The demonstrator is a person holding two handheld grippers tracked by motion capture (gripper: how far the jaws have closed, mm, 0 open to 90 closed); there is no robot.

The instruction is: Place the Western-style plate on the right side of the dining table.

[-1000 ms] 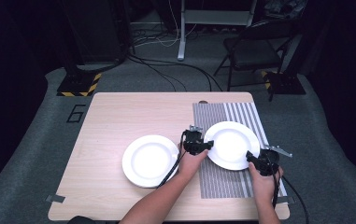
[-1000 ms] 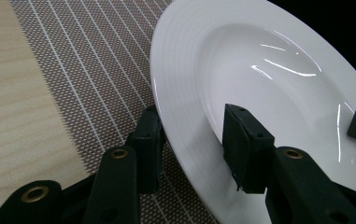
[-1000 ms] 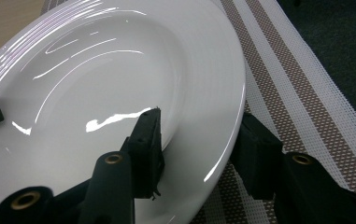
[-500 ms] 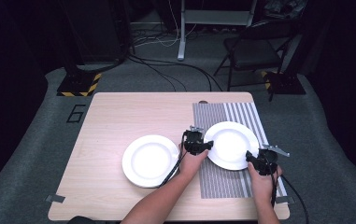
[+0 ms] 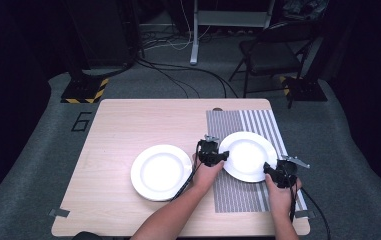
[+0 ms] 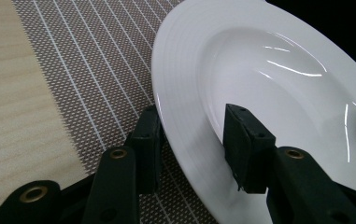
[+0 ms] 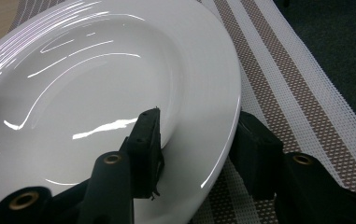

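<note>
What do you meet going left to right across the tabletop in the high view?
Bare plate on the wood → left gripper → plate on the striped mat → right gripper.

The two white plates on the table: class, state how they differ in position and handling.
The right plate lies on the striped mat; the left plate lies on bare table. The left gripper and right gripper straddle the right plate's rim; the left plate is untouched. Both are round and white.
</note>
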